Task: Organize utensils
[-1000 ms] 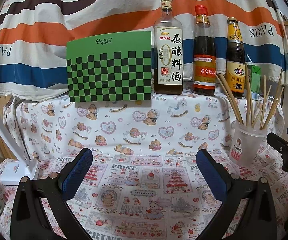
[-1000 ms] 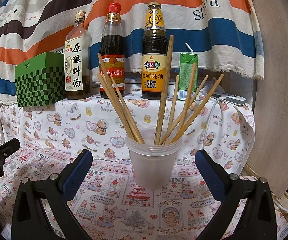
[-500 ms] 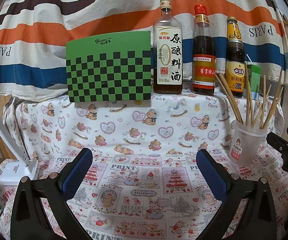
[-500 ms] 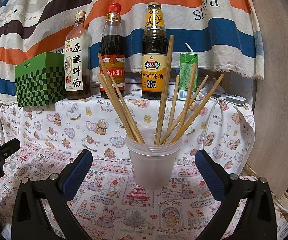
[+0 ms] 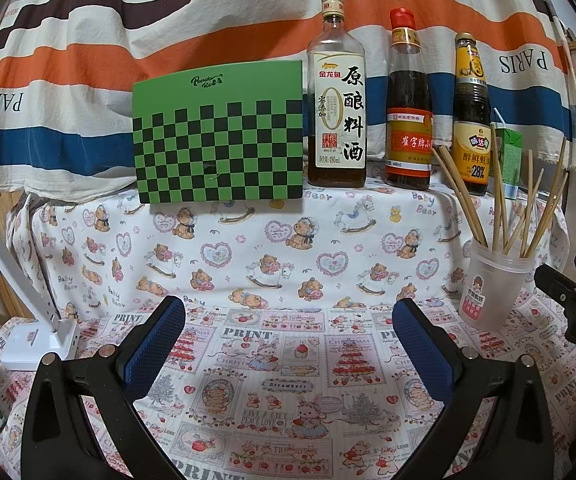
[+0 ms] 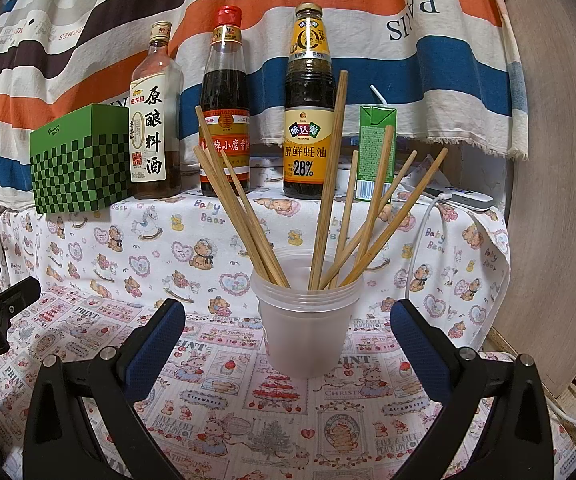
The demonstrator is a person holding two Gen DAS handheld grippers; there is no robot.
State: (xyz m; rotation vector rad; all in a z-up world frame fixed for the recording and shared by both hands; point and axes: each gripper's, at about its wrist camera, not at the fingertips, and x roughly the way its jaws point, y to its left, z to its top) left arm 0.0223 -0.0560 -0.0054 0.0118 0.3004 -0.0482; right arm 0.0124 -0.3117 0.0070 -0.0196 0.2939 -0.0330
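A translucent plastic cup [image 6: 307,326] stands on the printed tablecloth and holds several wooden chopsticks [image 6: 328,184] that fan outward. My right gripper [image 6: 288,328] is open and empty, its blue pads either side of the cup, a little in front of it. The cup also shows in the left wrist view [image 5: 495,288] at the right, with its chopsticks [image 5: 500,200]. My left gripper [image 5: 288,332] is open and empty over the bare tablecloth, well left of the cup.
On a raised cloth-covered shelf behind stand a green checkered box [image 5: 218,136], three sauce bottles [image 5: 338,100] [image 5: 408,108] [image 5: 471,120] and a green drink carton [image 6: 376,152]. A white lamp base [image 5: 36,340] sits at the left. A wooden panel [image 6: 560,200] stands at the right.
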